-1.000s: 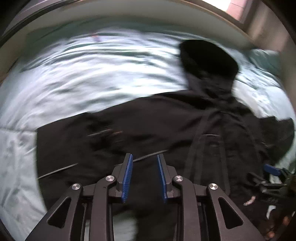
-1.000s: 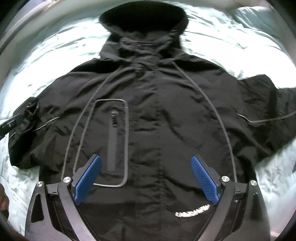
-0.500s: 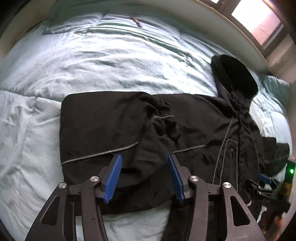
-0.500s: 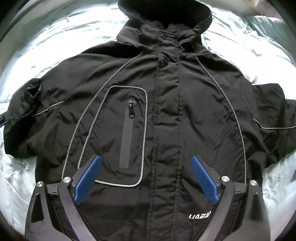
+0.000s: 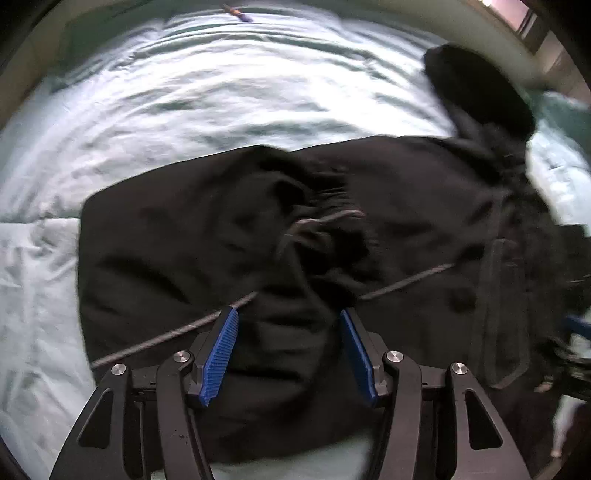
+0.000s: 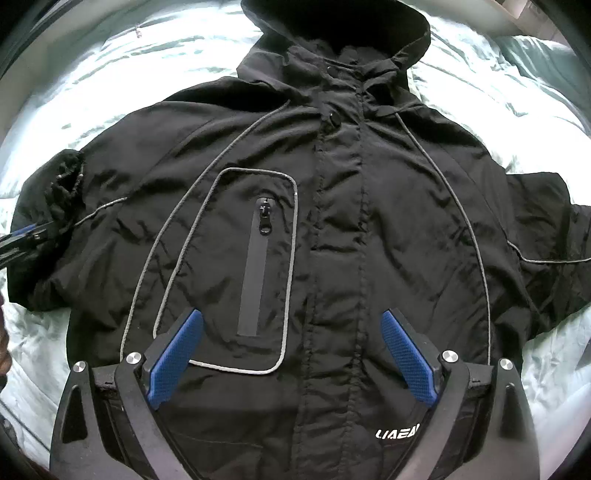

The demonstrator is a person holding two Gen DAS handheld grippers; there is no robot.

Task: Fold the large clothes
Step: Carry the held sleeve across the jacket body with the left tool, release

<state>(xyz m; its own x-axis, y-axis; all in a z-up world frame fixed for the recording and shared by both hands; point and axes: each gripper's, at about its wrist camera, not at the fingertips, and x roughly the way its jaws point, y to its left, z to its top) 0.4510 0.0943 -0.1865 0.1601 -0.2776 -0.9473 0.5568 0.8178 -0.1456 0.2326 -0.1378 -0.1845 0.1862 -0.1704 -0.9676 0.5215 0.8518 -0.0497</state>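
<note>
1. Both grippers are pointed steeply down over a black hooded jacket (image 6: 332, 229) that is spread front-up on a pale quilt (image 5: 184, 96).
2. Open bedding is seen around the jacket on the far side and on both flanks; the quilt's far edge, with a wall behind it, is reached well beyond the hood (image 6: 332, 33).
3. One sleeve (image 5: 192, 240) is seen folded back over the body in the left wrist view, its gathered cuff (image 5: 325, 206) lying on the chest; the fold's outer edge is drawn straight against the quilt.
4. The other sleeve (image 6: 546, 236) is left stretched out flat towards the quilt's side (its end is cut off by the frame).
5. Left gripper (image 5: 288, 350): the jaws are parted and are opening, with folded sleeve fabric seen between the blue pads (image 5: 221, 350), which are not pressed on it.
6. Right gripper (image 6: 291, 358): the jaws are spread wide above the chest pocket (image 6: 251, 266) and front placket, and nothing is gripped; contact with the cloth cannot be told.
</note>
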